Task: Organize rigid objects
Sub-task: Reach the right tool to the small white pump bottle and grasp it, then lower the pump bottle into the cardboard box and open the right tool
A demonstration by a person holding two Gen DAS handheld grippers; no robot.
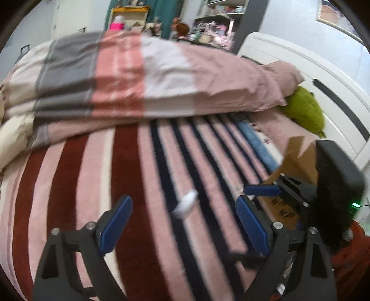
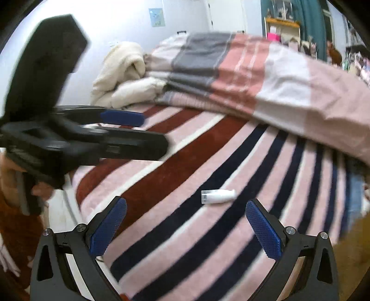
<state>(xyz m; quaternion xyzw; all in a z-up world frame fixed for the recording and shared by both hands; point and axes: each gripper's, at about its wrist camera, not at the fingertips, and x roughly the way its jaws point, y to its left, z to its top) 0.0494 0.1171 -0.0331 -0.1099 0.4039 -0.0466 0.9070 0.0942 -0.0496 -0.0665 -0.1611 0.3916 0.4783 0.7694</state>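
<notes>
A bed covered by a striped blanket [image 2: 208, 176] in maroon, pink, white and navy fills both views. At its far side lies a folded duvet [image 1: 143, 76] banded in grey, salmon and pale pink, with a cream quilt [image 2: 122, 76] bundled to its left. A green cushion [image 1: 305, 111] rests by the white headboard [image 1: 335, 97] on the right, near a cardboard box [image 1: 298, 159]. Shelves [image 1: 219, 14] and a teal curtain [image 1: 166, 14] stand against the far wall.

A small white bottle [image 2: 217, 196] with a clear cap lies on its side on the blanket, on a pink stripe.

The right gripper [image 2: 186, 229] hangs wide open and empty, the bottle just beyond its fingertips. The left gripper [image 1: 182, 227] is likewise spread wide, grasping nothing, with the blurred bottle [image 1: 186, 203] between and slightly beyond its blue pads [image 1: 252, 224]
</notes>
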